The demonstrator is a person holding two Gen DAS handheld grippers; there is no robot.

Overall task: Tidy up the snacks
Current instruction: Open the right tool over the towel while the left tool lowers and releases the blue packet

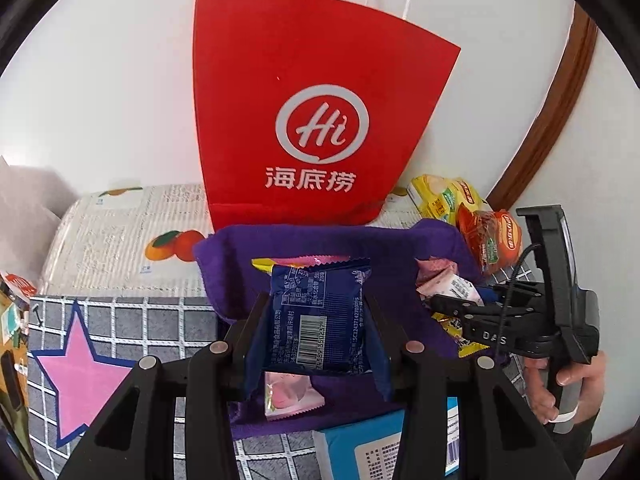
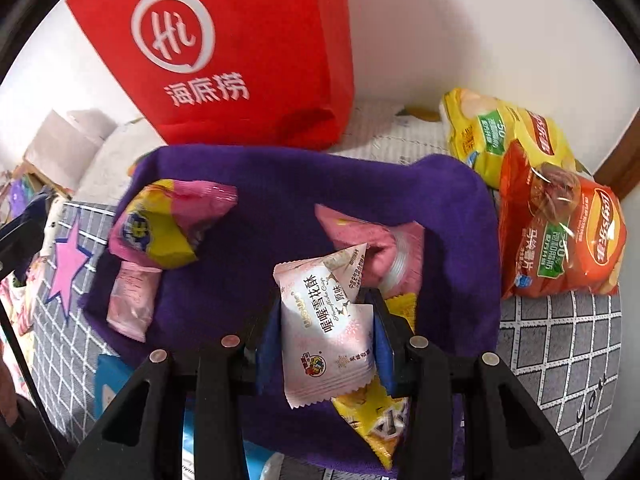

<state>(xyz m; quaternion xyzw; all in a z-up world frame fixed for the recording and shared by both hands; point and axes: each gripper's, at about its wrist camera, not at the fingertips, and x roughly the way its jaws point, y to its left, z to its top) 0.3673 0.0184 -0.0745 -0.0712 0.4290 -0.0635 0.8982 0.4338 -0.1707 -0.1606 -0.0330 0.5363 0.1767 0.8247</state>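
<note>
While the left gripper (image 1: 318, 322) fingers pinch one blue packet (image 1: 320, 316), the right gripper (image 2: 326, 332) fingers pinch one pink packet (image 2: 326, 328); one red bag (image 1: 316, 108) reads "Hi"; two chip bags (image 2: 560, 236) lie beside.

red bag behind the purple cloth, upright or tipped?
Upright. The red bag stands on its base behind the purple cloth, logo the right way up and handles rising above the top edge. Whether it leans on the wall: cannot tell.
</note>
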